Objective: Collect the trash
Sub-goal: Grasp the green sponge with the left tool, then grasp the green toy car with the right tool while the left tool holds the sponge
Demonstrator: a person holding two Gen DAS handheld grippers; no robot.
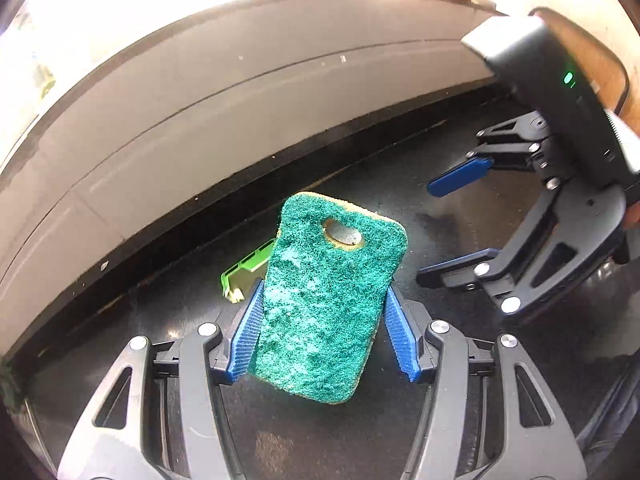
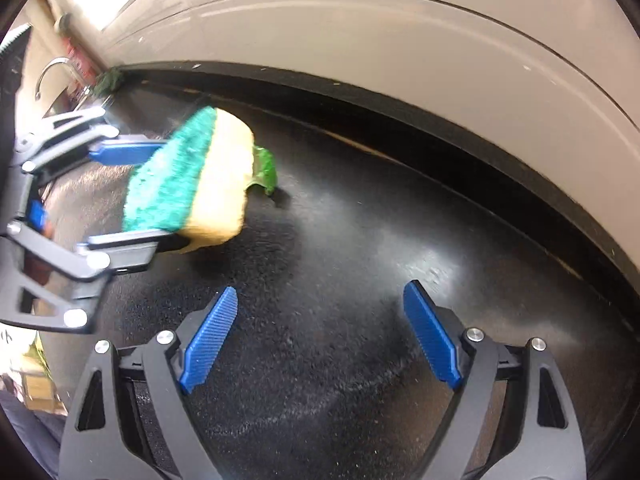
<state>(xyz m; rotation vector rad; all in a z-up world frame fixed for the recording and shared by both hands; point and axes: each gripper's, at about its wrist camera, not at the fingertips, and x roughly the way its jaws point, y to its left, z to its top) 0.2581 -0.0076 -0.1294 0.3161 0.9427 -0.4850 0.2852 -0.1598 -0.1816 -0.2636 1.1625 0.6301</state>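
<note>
Black countertop [image 2: 360,280] | left gripper [image 1: 324,320] clamped on sponge [image 1: 328,292] | right gripper [image 2: 320,336] apart, empty

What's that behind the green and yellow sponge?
A bright green plastic piece lies on the dark counter behind the green-and-yellow scrubbing sponge. The sponge covers most of it, so its shape is unclear.

Left tool [image 1: 322,332] clamped, right tool [image 2: 320,336] agape

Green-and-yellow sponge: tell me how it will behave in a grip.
The sponge is probably soft: in the right wrist view its yellow foam looks thick, so it may squash between the left tool's pads. It probably weighs little. The rough green scouring face should resist slipping. The hole suggests wear.
</note>
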